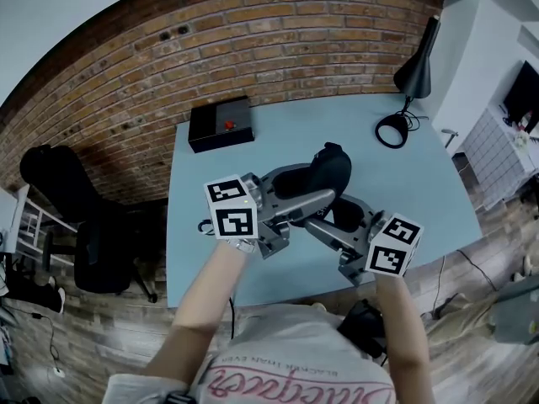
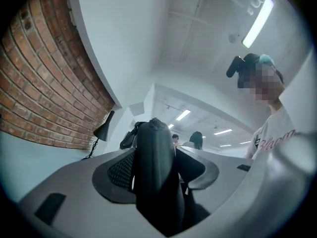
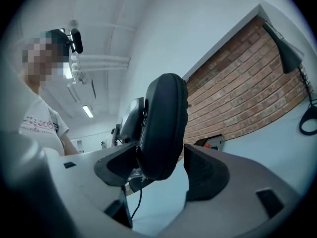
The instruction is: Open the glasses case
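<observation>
A black zip-up glasses case (image 1: 330, 168) is held in the air over the pale blue table (image 1: 421, 192). My left gripper (image 1: 316, 189) reaches in from the left and is shut on it. In the left gripper view the glasses case (image 2: 154, 172) stands on edge and fills the space between both pads. My right gripper (image 1: 333, 219) comes up from the lower right and is open. In the right gripper view the glasses case (image 3: 162, 125) sits between the jaws, close to the left pad, while a clear gap separates it from the right pad (image 3: 204, 175).
A black box with a red button (image 1: 221, 124) sits at the table's far left corner. A black desk lamp (image 1: 414, 70) and its coiled cable (image 1: 392, 130) stand at the far right. A brick wall runs behind, and a dark office chair (image 1: 84, 225) stands left of the table.
</observation>
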`<state>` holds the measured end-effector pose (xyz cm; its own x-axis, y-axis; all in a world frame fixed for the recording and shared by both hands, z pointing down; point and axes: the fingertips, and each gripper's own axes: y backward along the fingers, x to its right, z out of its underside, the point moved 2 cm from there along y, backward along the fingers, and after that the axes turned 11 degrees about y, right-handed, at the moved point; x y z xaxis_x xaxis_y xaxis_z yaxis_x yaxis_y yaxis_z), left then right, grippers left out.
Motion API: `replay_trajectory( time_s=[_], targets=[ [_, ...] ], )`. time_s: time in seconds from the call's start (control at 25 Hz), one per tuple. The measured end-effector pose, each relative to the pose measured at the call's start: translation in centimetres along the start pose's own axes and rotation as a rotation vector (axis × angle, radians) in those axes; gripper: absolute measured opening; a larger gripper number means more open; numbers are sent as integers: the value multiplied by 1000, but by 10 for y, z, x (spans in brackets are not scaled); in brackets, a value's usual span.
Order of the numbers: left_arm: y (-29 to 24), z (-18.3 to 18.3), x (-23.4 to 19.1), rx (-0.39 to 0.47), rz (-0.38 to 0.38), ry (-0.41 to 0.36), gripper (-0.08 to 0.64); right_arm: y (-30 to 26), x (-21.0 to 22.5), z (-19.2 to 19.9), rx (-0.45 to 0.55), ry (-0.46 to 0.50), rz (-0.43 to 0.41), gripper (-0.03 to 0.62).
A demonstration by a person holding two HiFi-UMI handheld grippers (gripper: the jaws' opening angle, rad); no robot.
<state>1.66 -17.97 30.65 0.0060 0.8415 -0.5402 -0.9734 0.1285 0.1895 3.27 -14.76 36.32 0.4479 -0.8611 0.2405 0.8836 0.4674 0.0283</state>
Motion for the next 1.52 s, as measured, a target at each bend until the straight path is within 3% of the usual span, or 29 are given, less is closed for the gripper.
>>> replay_trajectory(
  time_s=[0.12, 0.24, 0.44, 0.56, 0.84, 1.04, 1.2, 1.52],
  targets=[
    [-4, 4, -3, -17, -23, -23, 250, -1, 6, 2, -30, 5, 23, 292],
    [-8, 6, -8, -22, -106, -97, 267, 0, 13, 4, -56, -2, 89, 291],
    [-13, 7, -14, -62, -285, -257, 324, 9, 33, 11, -160, 106, 309, 288],
    [-17, 12, -13, -113, -323, -334, 324, 13, 42, 14, -249, 200, 420, 284],
    [-22, 20, -21, -106, -396, -286, 351, 14, 48, 13, -399, 436, 601, 281],
    [-15, 18, -33, -47, -447, -236, 353, 9, 41, 10, -394, 498, 606, 279],
    [-6, 9, -37, 16, -396, -138, 324, 6, 39, 6, -367, 519, 557, 281],
    [14, -2, -46, -21, -278, -43, 310, 21, 33, -10, -218, 357, 380, 279]
  ],
)
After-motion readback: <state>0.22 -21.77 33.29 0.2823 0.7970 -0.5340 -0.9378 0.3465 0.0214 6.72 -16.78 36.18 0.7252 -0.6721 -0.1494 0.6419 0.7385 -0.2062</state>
